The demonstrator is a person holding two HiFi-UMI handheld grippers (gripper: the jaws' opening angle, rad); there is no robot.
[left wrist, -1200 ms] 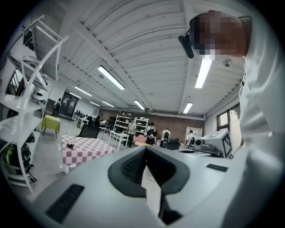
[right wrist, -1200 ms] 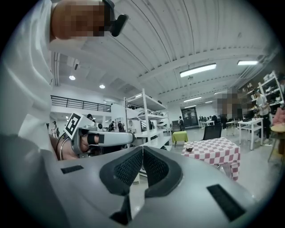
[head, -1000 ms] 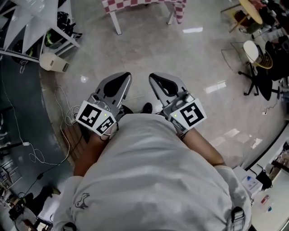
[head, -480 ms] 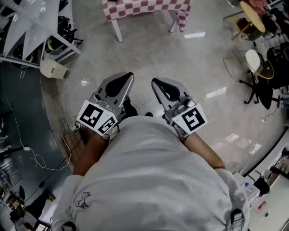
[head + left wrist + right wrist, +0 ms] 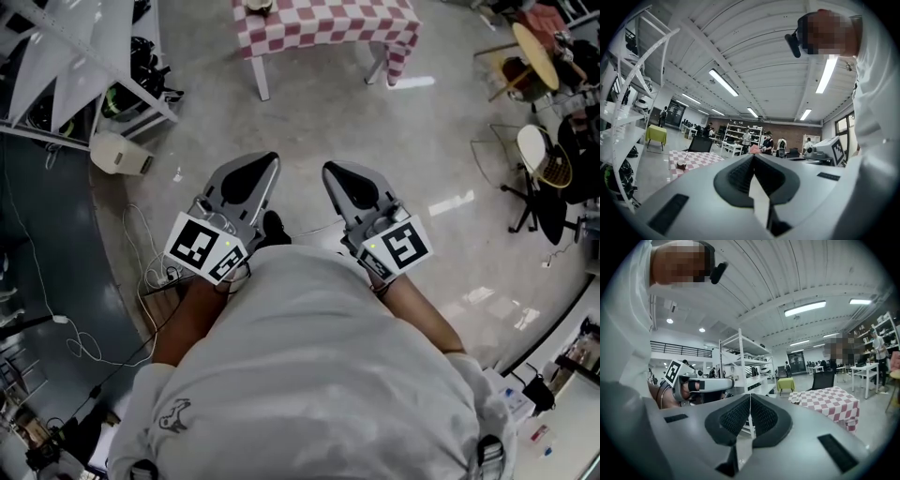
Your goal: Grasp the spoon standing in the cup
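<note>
While the person stands well apart from the table (image 5: pixel 319 26) with the checked cloth at the top centre of the head view, both grippers are held close against the body, side by side and pointing forward toward it. This reads as a carry posture, not a reach. The left gripper (image 5: pixel 263 167) has its jaws pressed together with nothing between them, as its own view confirms. The right gripper (image 5: pixel 335 176) is likewise closed and empty. The cup (image 5: pixel 681 164) sits near the table's edge, at lower left in the left gripper view. A thin line rising from it is probably the spoon (image 5: pixel 685 157), though it is too small to confirm. Bare floor (image 5: pixel 309 122) lies between grippers and table. Judgement: the task has not started. One gripper must be brought to the table and its jaws parted before closing on the spoon handle.
</note>
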